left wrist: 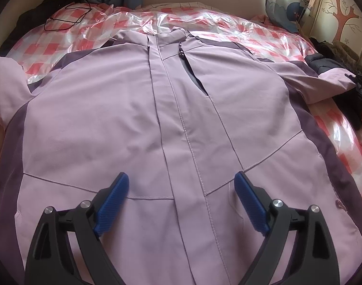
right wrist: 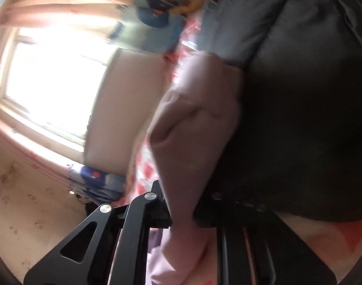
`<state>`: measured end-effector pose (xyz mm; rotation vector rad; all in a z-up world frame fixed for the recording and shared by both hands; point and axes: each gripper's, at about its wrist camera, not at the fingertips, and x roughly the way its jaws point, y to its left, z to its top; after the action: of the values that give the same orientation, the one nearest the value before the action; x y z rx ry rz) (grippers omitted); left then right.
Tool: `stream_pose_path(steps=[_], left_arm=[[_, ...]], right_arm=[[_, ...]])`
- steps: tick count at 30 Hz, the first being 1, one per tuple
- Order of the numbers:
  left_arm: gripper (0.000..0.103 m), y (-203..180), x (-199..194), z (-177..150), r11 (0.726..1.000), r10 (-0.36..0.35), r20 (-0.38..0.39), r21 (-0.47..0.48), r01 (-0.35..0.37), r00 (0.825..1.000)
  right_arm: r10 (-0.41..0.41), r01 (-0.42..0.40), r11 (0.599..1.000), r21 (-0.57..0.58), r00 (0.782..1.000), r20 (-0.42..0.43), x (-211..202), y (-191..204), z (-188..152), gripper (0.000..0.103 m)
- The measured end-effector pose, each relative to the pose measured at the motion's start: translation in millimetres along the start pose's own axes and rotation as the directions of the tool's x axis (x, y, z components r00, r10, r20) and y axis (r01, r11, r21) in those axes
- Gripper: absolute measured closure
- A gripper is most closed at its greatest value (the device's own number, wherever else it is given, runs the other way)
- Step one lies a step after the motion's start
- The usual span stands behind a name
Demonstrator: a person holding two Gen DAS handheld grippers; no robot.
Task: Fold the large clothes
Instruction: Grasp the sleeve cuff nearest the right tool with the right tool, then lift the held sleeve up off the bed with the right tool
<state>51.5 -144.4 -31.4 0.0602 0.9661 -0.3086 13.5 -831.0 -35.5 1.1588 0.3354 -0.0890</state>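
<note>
A large lilac jacket [left wrist: 124, 123] with dark purple side panels lies front up, spread flat on the bed, collar at the far end. My left gripper [left wrist: 181, 190] hovers open over its lower front, blue pads [left wrist: 114, 204] on either side of the zip placket. Its right sleeve [left wrist: 323, 83] stretches to the right edge, where my right gripper [left wrist: 358, 80] shows as a dark shape at the cuff. In the blurred right wrist view my right gripper [right wrist: 181, 213] is shut on the lilac sleeve [right wrist: 192, 128], which drapes over and hides the fingertips.
The bed has a red-checked sheet under clear plastic [left wrist: 204, 21]. A black cable [left wrist: 67, 19] and dark clothes [left wrist: 45, 7] lie at the far left. More dark clothes [left wrist: 335, 52] sit at the right. A window [right wrist: 52, 80] and dark fabric [right wrist: 299, 95] fill the right wrist view.
</note>
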Motion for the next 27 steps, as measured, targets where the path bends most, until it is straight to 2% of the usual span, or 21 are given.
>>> stream_pose_path(steps=[1, 6, 12, 18, 23, 27], left_arm=[[0.017, 0.4, -0.3, 0.4, 1.000, -0.002, 0.001, -0.003, 0.002, 1.000], [0.017, 2.5, -6.0, 1.6, 1.000, -0.010, 0.017, -0.023, 0.010, 1.000], [0.017, 0.8, -14.5, 3.4, 1.000, 0.006, 0.045, -0.018, -0.005, 0.999], [0.017, 1.1, -28.0, 6.8, 1.000, 0.002, 0.079, -0.017, -0.001, 0.997], [0.017, 6.6, -38.9, 9.9, 1.000, 0.001, 0.107, -0.031, 0.002, 0.994], [0.017, 13.7, -44.1, 11.8, 0.998, -0.011, 0.116, -0.057, 0.018, 0.993]], right_arm=[[0.000, 0.000, 1.000, -0.029, 1.000, 0.014, -0.9, 8.3, -5.3, 0.090], [0.107, -0.104, 0.990, -0.092, 0.994, 0.034, -18.8, 48.4, -12.4, 0.090], [0.206, -0.200, 0.969, -0.148, 0.978, 0.031, -17.6, 109.1, -17.4, 0.090], [0.308, -0.309, 0.928, -0.209, 0.951, -0.037, -5.2, 187.2, -49.0, 0.090], [0.372, -0.392, 0.881, -0.265, 0.920, -0.125, 12.3, 265.2, -93.5, 0.090], [0.413, -0.453, 0.848, -0.276, 0.890, -0.194, 28.2, 306.6, -134.5, 0.090]])
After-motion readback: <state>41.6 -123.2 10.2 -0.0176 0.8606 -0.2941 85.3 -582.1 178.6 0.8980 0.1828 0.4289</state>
